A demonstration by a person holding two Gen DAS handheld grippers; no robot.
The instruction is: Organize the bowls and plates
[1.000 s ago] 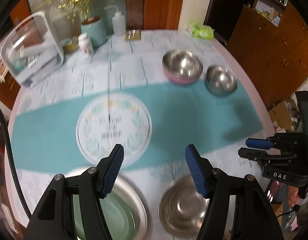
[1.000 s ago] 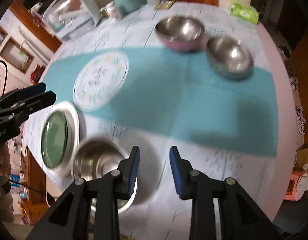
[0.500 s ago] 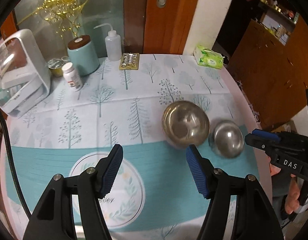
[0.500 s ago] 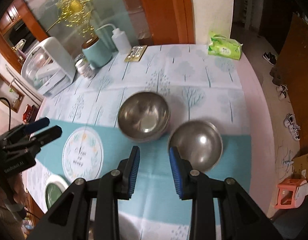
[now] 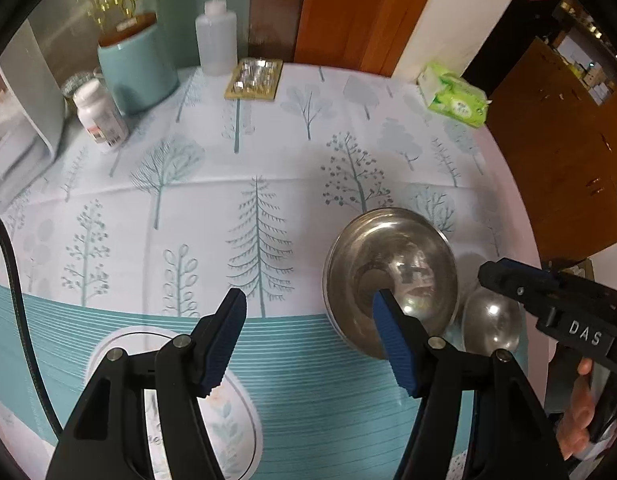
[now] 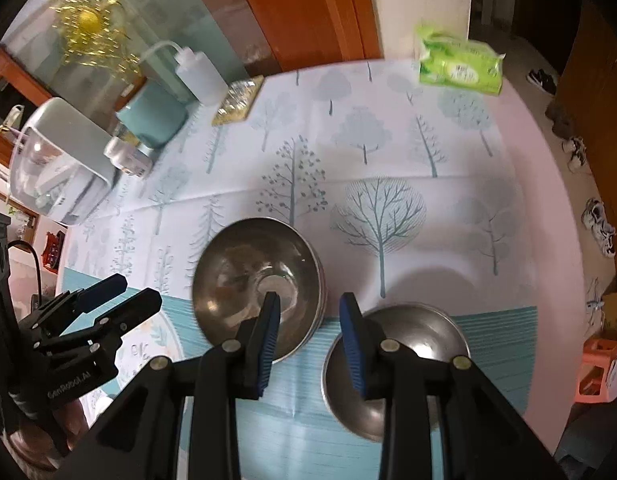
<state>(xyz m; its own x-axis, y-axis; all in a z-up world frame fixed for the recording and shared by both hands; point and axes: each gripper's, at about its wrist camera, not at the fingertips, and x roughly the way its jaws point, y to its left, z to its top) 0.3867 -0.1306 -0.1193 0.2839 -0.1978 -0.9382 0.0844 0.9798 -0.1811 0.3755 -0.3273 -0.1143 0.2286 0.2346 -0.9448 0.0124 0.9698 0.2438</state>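
Observation:
A large steel bowl [image 5: 408,252] [image 6: 236,272] stands on the tree-print tablecloth, at the far edge of its teal band. A smaller steel bowl [image 5: 490,320] [image 6: 428,328] sits just right of it. My left gripper [image 5: 308,296] hovers open and empty, its right finger in front of the large bowl's near left rim. My right gripper [image 6: 310,300] is narrowly open with nothing between its pads, above the gap between the two bowls. A round leaf-print plate [image 5: 236,420] [image 6: 156,340] lies at lower left. Each gripper shows in the other's view.
At the back stand a teal canister [image 5: 136,68], a squeeze bottle [image 5: 216,36], a pill bottle [image 5: 100,116], a blister pack [image 5: 254,78] and a green tissue pack [image 5: 456,100]. A white appliance [image 6: 56,160] is at far left. The table edge curves close on the right.
Both grippers have travelled from the table's near edge to the far bowls and sunk lower. The green plate and near steel bowl have left view. Neither gripper's opening looks different.

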